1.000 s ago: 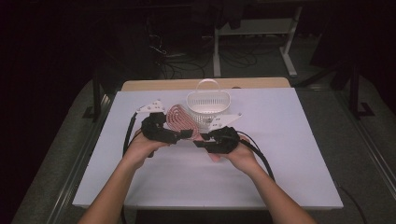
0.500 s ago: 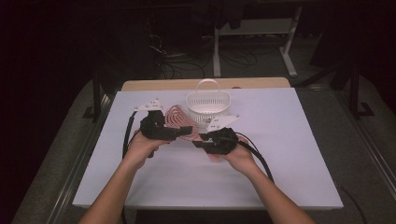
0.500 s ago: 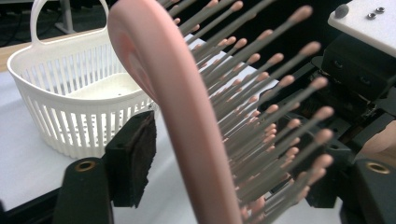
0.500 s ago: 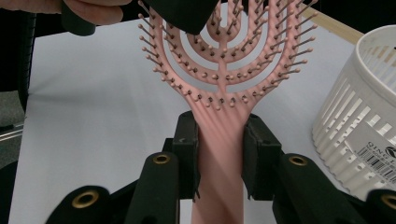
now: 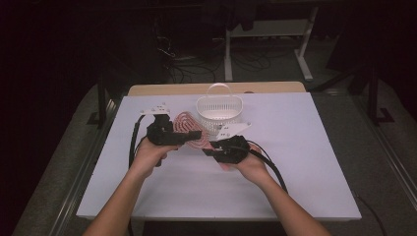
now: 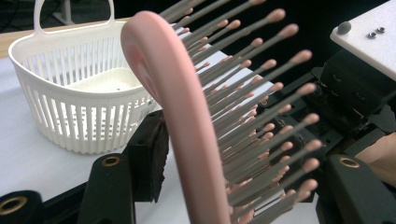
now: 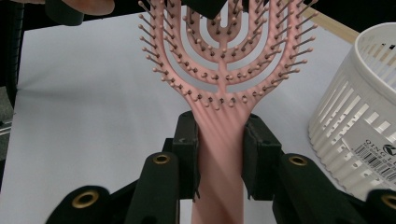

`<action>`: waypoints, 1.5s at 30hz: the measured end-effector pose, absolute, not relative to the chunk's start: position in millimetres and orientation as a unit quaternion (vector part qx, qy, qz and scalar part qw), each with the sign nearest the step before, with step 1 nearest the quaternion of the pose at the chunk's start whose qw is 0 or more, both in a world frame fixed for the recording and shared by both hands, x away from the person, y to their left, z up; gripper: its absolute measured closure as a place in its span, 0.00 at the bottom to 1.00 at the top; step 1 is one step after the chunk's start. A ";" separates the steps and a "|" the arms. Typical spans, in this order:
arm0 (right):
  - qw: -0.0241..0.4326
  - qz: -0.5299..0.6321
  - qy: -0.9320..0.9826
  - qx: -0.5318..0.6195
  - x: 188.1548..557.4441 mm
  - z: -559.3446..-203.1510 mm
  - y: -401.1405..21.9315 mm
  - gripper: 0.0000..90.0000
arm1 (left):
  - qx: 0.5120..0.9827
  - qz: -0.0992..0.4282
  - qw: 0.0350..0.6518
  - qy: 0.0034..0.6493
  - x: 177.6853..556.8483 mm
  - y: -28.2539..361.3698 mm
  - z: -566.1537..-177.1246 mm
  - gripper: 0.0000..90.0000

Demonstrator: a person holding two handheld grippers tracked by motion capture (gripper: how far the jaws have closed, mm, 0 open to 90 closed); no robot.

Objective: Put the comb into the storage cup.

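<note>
Two grippers work on one pink hairbrush (image 5: 189, 130). Right gripper (image 7: 219, 154) is clamped on the brush handle, with a black pad pressed on each side of the pink stem, as the right gripper view shows. Left gripper (image 6: 233, 186) has the wide head of the brush between its jaws; they have just been closing in on it. One pad sits just beside the smooth pink back, and the other jaw is on the side with the grey bristles, but you cannot tell if the pads press on the head yet. In the high view, the left gripper (image 5: 164, 132) and the right gripper (image 5: 223, 147) sit close together above the table, with the brush held between them, up off the top. Two hands hold them, the left hand (image 5: 147, 155) and the right hand (image 5: 248, 164), and both bare forearms reach in from the near edge. One white basket (image 5: 219, 109) with slits and one looped handle stands just behind the brush. One white table (image 5: 305, 162) lies under it all.
</note>
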State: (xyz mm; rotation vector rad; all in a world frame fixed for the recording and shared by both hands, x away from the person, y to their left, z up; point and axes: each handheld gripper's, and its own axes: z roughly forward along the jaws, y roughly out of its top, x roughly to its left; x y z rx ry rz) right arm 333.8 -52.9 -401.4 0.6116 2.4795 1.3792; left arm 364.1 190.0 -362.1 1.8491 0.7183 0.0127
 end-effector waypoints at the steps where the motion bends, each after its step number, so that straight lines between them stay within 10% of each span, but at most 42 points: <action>1: 0.121 0.471 0.848 0.209 333.8 -401.6 -52.8 0.76 | 0.781 0.004 0.545 0.305 364.3 190.1 -362.1 0.50; 45: 0.149 0.453 0.853 0.213 331.7 -406.2 -44.2 0.77 | 0.774 -0.018 0.557 0.301 361.9 188.5 -359.9 0.71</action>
